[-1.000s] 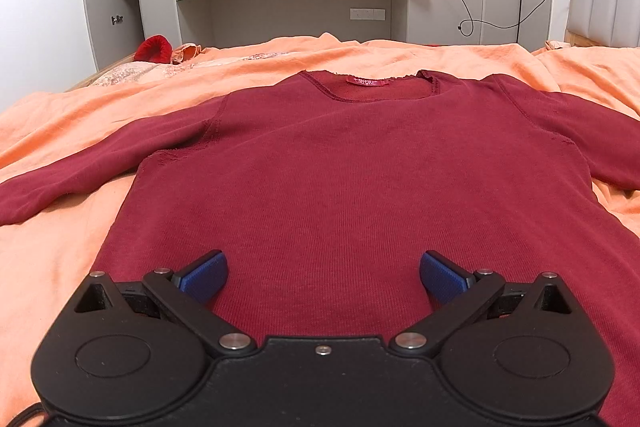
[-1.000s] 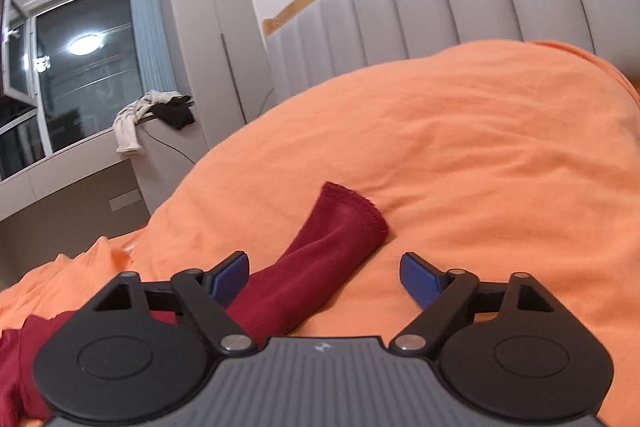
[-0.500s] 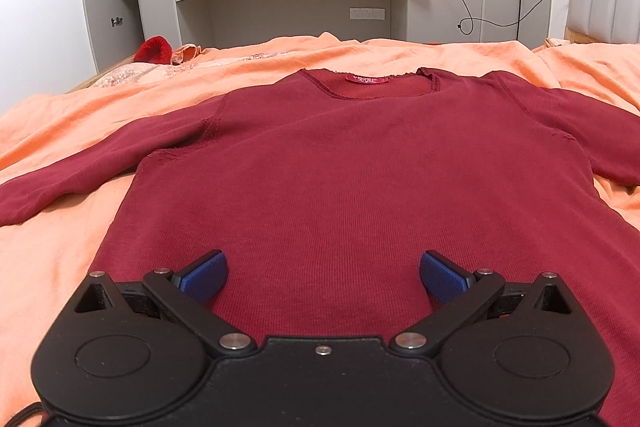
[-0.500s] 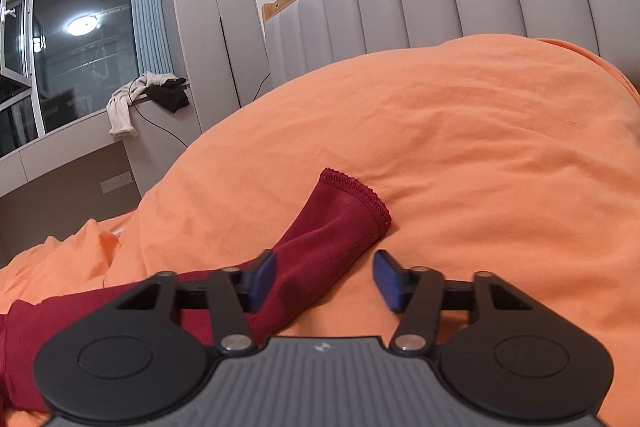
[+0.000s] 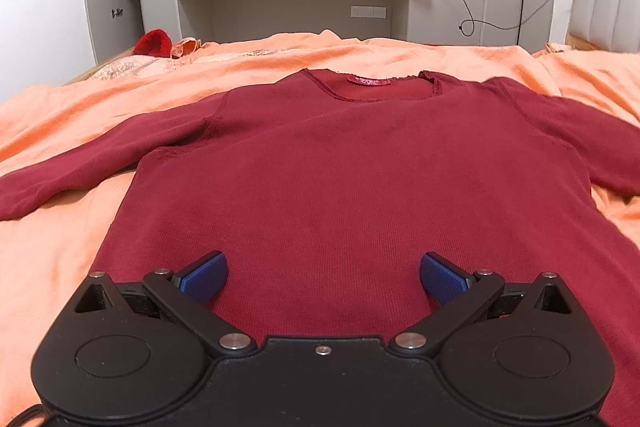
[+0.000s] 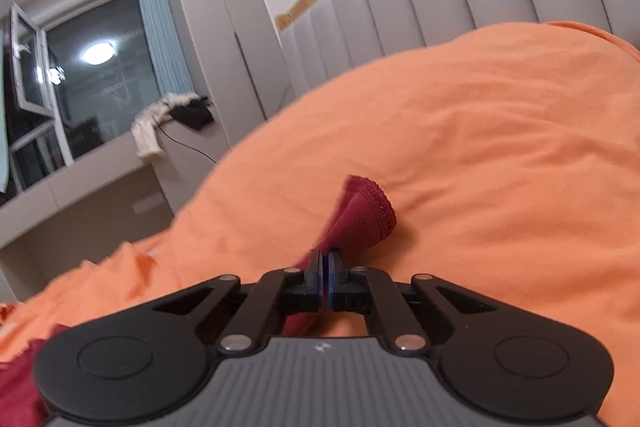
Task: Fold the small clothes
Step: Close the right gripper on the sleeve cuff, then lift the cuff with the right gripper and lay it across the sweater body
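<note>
Two grippers were ours: the left gripper (image 5: 323, 277) hung with fingers spread wide above the hem of the dark red sweater (image 5: 340, 187), which lay flat on the orange bedsheet (image 5: 52, 259); the right gripper (image 6: 324, 261) pinched its sleeve (image 6: 362, 217) near the cuff.

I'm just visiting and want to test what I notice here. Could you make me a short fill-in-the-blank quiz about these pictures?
1. The dark red sweater lies flat on an ____ bedspread.
2. The right tongs are shut on the sweater's ____.
3. The left tongs are ____, holding nothing.
4. The label at the neckline is ____.

Missing words: orange; sleeve; open; pink
</note>
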